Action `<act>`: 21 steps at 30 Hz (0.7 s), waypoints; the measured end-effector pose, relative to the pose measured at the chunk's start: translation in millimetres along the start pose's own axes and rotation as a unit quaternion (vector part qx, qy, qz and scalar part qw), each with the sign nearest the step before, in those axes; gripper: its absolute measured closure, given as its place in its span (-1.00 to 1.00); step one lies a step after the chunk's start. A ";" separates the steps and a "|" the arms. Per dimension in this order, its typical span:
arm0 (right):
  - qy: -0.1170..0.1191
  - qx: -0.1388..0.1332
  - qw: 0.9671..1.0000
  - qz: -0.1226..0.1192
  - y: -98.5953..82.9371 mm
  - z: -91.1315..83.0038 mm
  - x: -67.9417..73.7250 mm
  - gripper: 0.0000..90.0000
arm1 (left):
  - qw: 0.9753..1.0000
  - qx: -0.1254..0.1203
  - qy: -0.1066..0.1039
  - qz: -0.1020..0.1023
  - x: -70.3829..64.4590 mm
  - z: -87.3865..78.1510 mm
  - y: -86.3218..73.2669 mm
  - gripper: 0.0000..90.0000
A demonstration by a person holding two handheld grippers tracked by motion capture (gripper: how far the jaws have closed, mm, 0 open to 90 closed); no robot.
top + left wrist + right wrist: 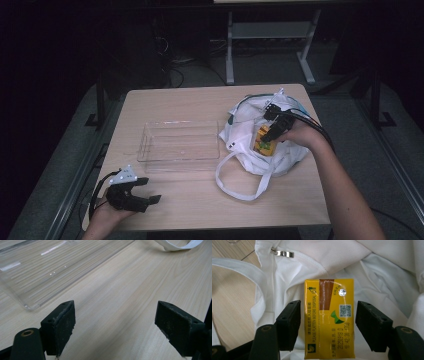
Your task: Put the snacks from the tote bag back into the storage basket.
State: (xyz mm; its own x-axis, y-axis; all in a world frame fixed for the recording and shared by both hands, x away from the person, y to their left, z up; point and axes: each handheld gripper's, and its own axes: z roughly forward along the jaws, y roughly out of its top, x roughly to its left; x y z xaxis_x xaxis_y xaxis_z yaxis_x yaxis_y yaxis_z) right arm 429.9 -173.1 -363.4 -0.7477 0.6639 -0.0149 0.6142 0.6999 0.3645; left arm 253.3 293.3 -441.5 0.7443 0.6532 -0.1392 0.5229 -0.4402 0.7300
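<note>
1. Carton (329, 317), yellow with a brown strip and printed text, lies in the open white bag (250, 150) at the right of the table (200, 200); in the high view it shows as a yellow patch (264, 141) at the bag's mouth.
2. Right gripper (328, 322) is down in the bag, its jaws standing to either side of the carton. They are open slightly wider than the carton: the left jaw is at or just off its edge, and a thin gap shows at the right jaw. No firm grip is visible.
3. Left gripper (115, 327) rests low at the table's near left corner (145, 192), jaws wide apart with bare wood between them, holding nothing.
4. Tray (180, 145), clear plastic, sits mid-table between the two grippers, just beside the bag.
5. Bag's strap (240, 187) loops out over the table toward the near edge.
</note>
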 end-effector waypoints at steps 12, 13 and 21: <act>0.001 0.024 1.000 0.000 1.8 16.7 -0.9 -0.11 | 1.000 0.000 -0.001 0.000 -0.4 0.3 0.1 -0.64; 0.001 0.024 1.000 0.000 1.8 16.7 -0.9 -0.11 | 1.000 0.000 -0.001 0.000 -0.4 0.3 0.1 -0.64; 0.004 0.039 0.999 -0.002 1.4 23.2 -0.7 0.00 | 1.000 0.000 -0.001 -0.001 -0.5 0.2 -0.1 -0.64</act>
State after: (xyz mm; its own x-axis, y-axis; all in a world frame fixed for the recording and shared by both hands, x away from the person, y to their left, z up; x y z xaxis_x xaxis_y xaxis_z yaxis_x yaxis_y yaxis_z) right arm 437.1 -166.4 -384.4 -0.7514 0.6598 -0.0084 0.6294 0.7205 0.2910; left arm 252.9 292.9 -441.6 0.7443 0.6525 -0.1421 0.5239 -0.4386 0.7301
